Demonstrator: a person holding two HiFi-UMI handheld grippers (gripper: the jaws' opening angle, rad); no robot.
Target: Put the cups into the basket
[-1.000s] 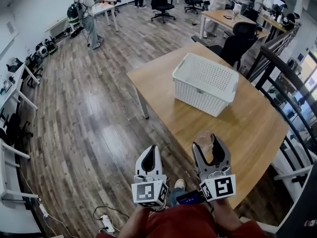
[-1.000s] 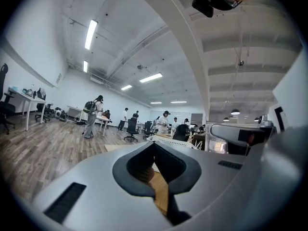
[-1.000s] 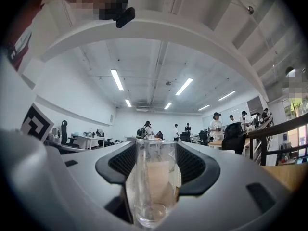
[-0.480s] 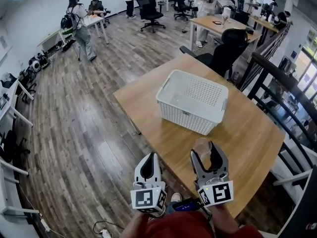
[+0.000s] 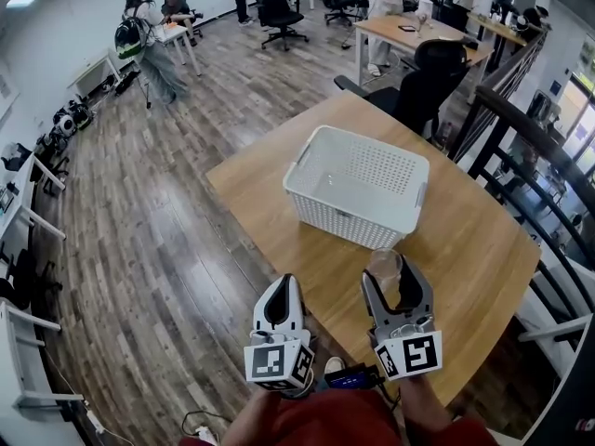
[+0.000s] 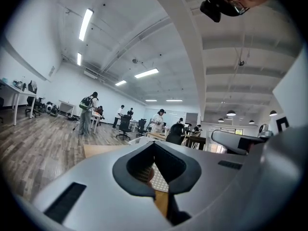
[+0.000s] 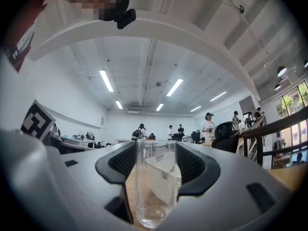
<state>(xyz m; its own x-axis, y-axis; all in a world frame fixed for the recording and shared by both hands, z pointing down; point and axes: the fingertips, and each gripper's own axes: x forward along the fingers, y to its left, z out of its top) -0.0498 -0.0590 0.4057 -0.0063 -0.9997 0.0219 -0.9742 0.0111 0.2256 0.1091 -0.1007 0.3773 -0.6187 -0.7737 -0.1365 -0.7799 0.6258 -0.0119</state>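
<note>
R tongs [image 5: 392, 279] grip clear glass cup [image 7: 155, 186] before white basket [image 5: 358, 189]; L tongs [image 5: 282, 291] clenched.

basket [image 5: 358, 186]: white, its walls and bottom dotted with a fine grid of small holes
cup [image 7: 155, 186]: clear, colourless glass
table [image 5: 465, 240]: light honey-tan wood with faint grain
floor [image 5: 167, 212]: grey-brown planks, streaked, with pale glossy patches
left gripper [image 5: 281, 295]: pale grey shell, black pads, white cube with black square markers
right gripper [image 5: 393, 282]: same grey and black, markers black on white
sleeve [image 5: 316, 421]: dark red
office chair [image 5: 423, 82]: black
railing [image 5: 521, 128]: black
</note>
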